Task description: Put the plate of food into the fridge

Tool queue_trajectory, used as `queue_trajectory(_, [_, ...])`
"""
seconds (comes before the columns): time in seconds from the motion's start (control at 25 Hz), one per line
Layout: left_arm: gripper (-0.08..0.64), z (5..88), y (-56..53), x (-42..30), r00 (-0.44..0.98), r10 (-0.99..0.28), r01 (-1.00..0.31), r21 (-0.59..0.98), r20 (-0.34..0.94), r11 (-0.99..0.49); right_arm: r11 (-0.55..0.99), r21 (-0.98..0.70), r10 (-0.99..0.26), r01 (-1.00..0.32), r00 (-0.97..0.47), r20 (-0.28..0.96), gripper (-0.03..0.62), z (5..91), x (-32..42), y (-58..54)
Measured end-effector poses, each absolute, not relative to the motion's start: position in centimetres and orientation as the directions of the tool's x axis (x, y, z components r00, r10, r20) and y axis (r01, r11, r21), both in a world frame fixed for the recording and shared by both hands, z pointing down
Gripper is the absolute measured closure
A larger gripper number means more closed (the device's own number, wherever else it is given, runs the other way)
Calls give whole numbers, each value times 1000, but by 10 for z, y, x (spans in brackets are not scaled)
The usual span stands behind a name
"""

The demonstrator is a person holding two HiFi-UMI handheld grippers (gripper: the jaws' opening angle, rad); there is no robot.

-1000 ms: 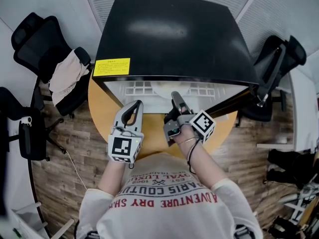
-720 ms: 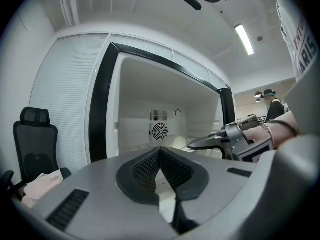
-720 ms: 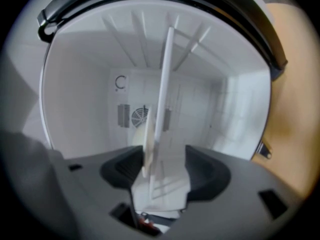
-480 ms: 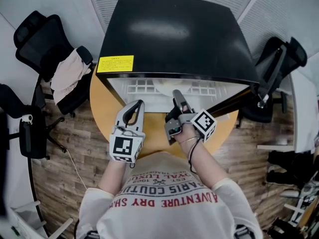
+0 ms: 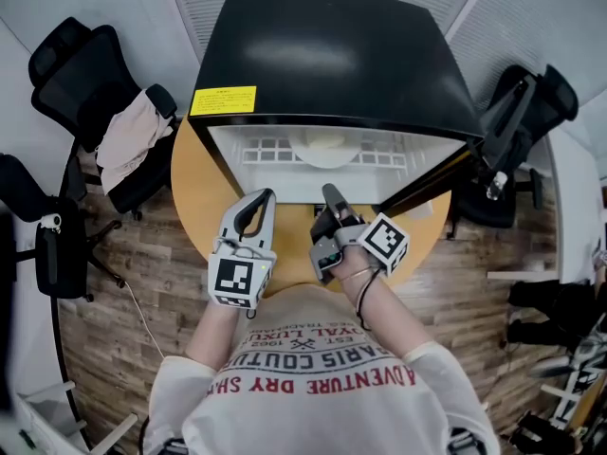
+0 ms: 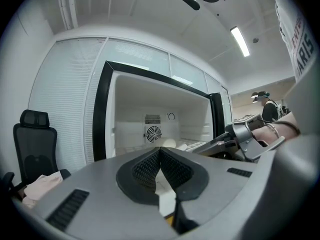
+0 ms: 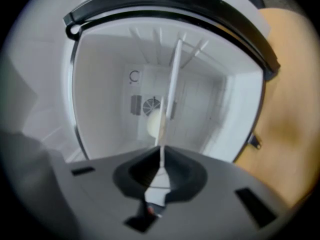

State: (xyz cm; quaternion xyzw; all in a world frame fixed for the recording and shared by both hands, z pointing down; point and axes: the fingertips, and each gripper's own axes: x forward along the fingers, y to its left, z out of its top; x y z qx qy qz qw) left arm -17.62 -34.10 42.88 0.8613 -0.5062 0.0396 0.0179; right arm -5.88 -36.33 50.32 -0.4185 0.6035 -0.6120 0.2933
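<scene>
A small black fridge stands open on a round wooden table. Inside, a white plate of pale food rests on the white wire shelf; the food also shows in the left gripper view and the right gripper view. My left gripper hovers in front of the opening, shut and holding nothing. My right gripper is beside it, just outside the fridge. Its jaws are closing and meet at the tips with nothing between them.
The fridge door hangs open at the right, past my right gripper. A black office chair with a pale garment stands left of the table, another black chair right. Wooden floor surrounds the table.
My right gripper has drawn back slightly from the fridge opening. More of the fridge's inside and the plate shows. The left gripper has hardly moved.
</scene>
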Motion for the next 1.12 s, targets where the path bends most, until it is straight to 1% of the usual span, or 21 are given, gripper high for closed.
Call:
queue_trajectory(0.08, [526, 429, -335, -174, 490, -867, -870, -13, 88, -493, -87, -982, -862, -167, -482, 158, 557, 503, -59, -355])
queue_trajectory(0.2, [527, 431, -327, -172, 499, -862, -864, -21, 90, -503, -47, -985, -860, -163, -496, 124, 563, 498, -61, -345])
queue_trajectory(0.28, [528, 431, -321, -171, 504, -858, -861, -22, 93, -508, 24, -987, -856, -161, -513, 63, 565, 487, -64, -339])
queue_trajectory(0.36, [526, 431, -316, -170, 510, -855, -858, -23, 93, -514, 142, -973, -847, -184, -531, -23, 565, 470, -66, -335])
queue_trajectory(0.48, [528, 431, -311, -168, 522, -848, -850, -28, 92, -526, 277, -915, -836, -295, -544, -78, 565, 453, -64, -328])
queue_trajectory(0.6, [526, 431, -307, -168, 529, -844, -845, -31, 92, -533, 335, -845, -833, -417, -550, -59, 565, 452, -61, -321])
queue_trajectory(0.68, [527, 432, -305, -167, 532, -841, -844, -28, 97, -536, 362, -760, -837, -539, -546, -11, 565, 456, -59, -317])
queue_trajectory(0.76, [527, 435, -303, -166, 537, -837, -840, -24, 104, -541, 401, -615, -845, -679, -533, 37, 565, 459, -57, -313])
queue_trajectory(0.84, [526, 436, -302, -165, 540, -835, -838, -24, 109, -545, 432, -456, -856, -778, -513, 65, 565, 457, -54, -309])
queue_trajectory(0.92, [527, 437, -302, -164, 541, -834, -838, -23, 109, -546, 445, -327, -868, -834, -492, 73, 565, 452, -52, -306])
queue_trajectory(1.04, [527, 436, -302, -162, 543, -833, -836, -24, 103, -548, 452, -155, -883, -878, -466, 65, 565, 441, -50, -304])
queue_trajectory(1.12, [527, 433, -302, -161, 546, -832, -834, -27, 95, -551, 453, -91, -887, -887, -459, 60, 565, 436, -50, -303])
